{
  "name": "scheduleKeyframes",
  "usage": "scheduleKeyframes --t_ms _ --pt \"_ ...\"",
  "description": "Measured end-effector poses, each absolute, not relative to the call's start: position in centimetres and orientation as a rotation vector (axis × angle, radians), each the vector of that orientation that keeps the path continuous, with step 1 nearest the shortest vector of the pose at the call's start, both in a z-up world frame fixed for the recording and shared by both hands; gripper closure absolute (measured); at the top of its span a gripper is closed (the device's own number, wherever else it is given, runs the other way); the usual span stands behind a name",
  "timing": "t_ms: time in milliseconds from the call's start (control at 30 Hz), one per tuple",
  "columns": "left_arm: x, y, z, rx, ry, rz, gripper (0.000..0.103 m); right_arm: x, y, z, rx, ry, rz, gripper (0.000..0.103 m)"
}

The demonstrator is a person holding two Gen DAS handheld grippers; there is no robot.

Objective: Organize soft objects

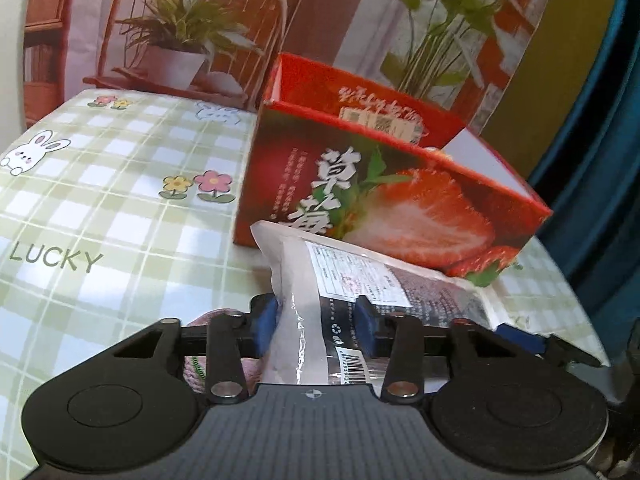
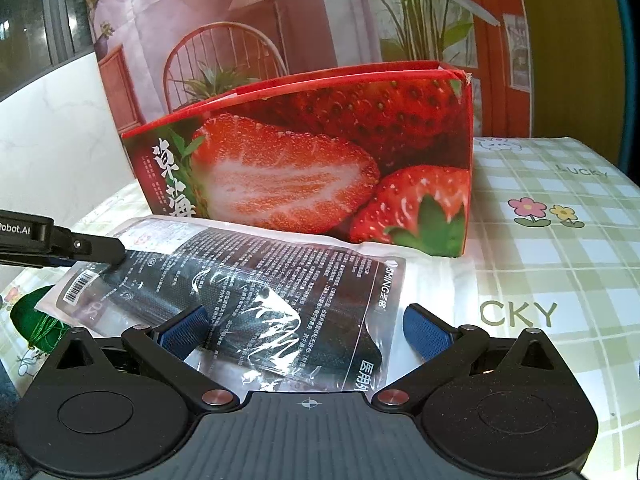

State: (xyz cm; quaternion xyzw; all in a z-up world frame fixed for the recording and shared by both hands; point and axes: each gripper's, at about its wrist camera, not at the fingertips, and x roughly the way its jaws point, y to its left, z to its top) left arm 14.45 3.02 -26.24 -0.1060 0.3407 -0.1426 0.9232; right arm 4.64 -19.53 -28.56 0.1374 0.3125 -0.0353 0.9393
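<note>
A clear plastic pack of black face masks [image 2: 260, 292] lies in front of the open red strawberry box [image 2: 320, 160]. My left gripper [image 1: 318, 324] is shut on the barcode end of the mask pack [image 1: 340, 288] and lifts that end. It shows in the right wrist view as a black arm [image 2: 92, 250] pinching the pack's left end. My right gripper [image 2: 304, 326] is open, with its blue pads on either side of the pack's near end. The box [image 1: 384, 196] stands just beyond the pack, open at the top.
A green-checked tablecloth [image 1: 120, 200] with rabbits, flowers and "LUCKY" covers the table. A pink knitted thing [image 1: 200, 364] lies under my left gripper. A dark green soft thing [image 2: 36, 316] lies at the left. A printed backdrop [image 2: 280, 20] stands behind the box.
</note>
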Motion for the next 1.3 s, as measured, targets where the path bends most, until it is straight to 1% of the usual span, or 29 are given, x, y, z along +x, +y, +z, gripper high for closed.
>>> scheduleKeyframes --t_ms 33,133,467,500,533,733,867,1067,1300 --pt "14.3 2.9 -26.1 -0.212 0.691 -0.303 0.070 4.6 -19.5 -28.6 0.281 0.638 -0.074 0.000" --pt "13.8 2.6 -25.8 -0.191 0.666 -0.314 0.074 4.6 -19.4 -28.5 0.283 0.641 -0.078 0.000" --pt "12.9 2.9 -24.9 -0.223 0.629 -0.376 0.075 4.6 -19.8 -28.4 0.302 0.649 -0.082 0.000" --pt "12.9 3.2 -25.1 -0.241 0.635 -0.374 0.078 4.5 -19.7 -28.3 0.300 0.652 -0.082 0.000" --pt "13.0 3.4 -25.4 -0.248 0.644 -0.361 0.084 4.6 -19.7 -28.3 0.296 0.655 -0.081 0.000" --pt "13.6 3.7 -26.4 -0.266 0.677 -0.345 0.084 4.8 -19.7 -27.6 0.266 0.669 -0.080 0.000" --pt "13.9 3.3 -27.1 -0.260 0.701 -0.355 0.083 4.6 -20.0 -26.6 0.237 0.625 -0.187 0.000" --pt "14.3 3.2 -27.7 -0.252 0.724 -0.342 0.081 4.5 -22.2 -27.3 0.351 0.628 -0.274 0.000" --pt "14.5 3.2 -28.1 -0.264 0.734 -0.336 0.080 4.5 -23.4 -28.3 0.438 0.649 -0.246 0.000"
